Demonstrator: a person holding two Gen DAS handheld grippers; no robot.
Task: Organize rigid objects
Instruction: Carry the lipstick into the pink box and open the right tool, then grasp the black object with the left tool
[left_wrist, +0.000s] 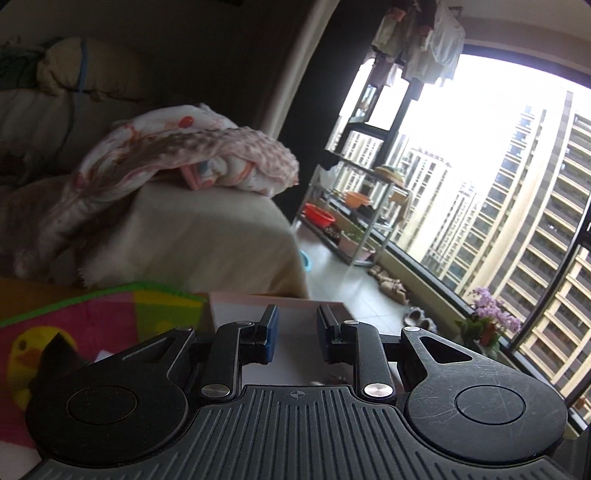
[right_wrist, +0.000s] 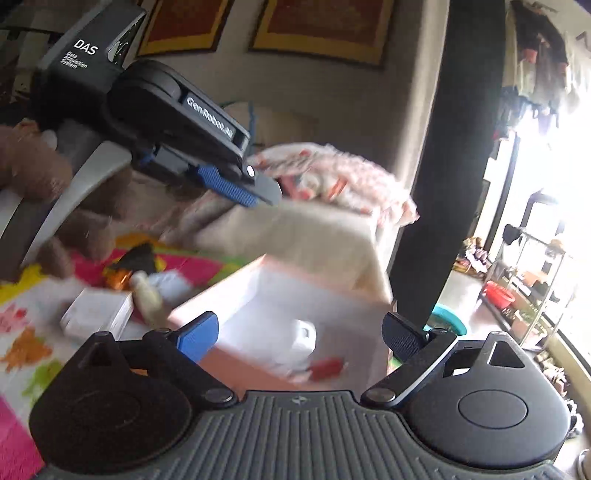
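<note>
The right gripper stands with its blue-padded jaws spread wide and nothing between them, above a shallow pink-walled cardboard box with a white inside. In that box lie a white boxy plastic object near the middle and a small red object at its near right; both are blurred. To the left of the box, on a bright play mat with pink, yellow and green patches, sits a flat white rectangular box, and just beyond it a blurred heap of small toys, among them an orange and black one.

The left gripper hangs higher at the far left of the right wrist view. From its own camera its jaws are drawn close together, a narrow gap left between the blue pads, and nothing is held there. The same pink-walled box lies just beyond them.

A beige-covered bed with a crumpled pink patterned blanket stands farther back.
</note>
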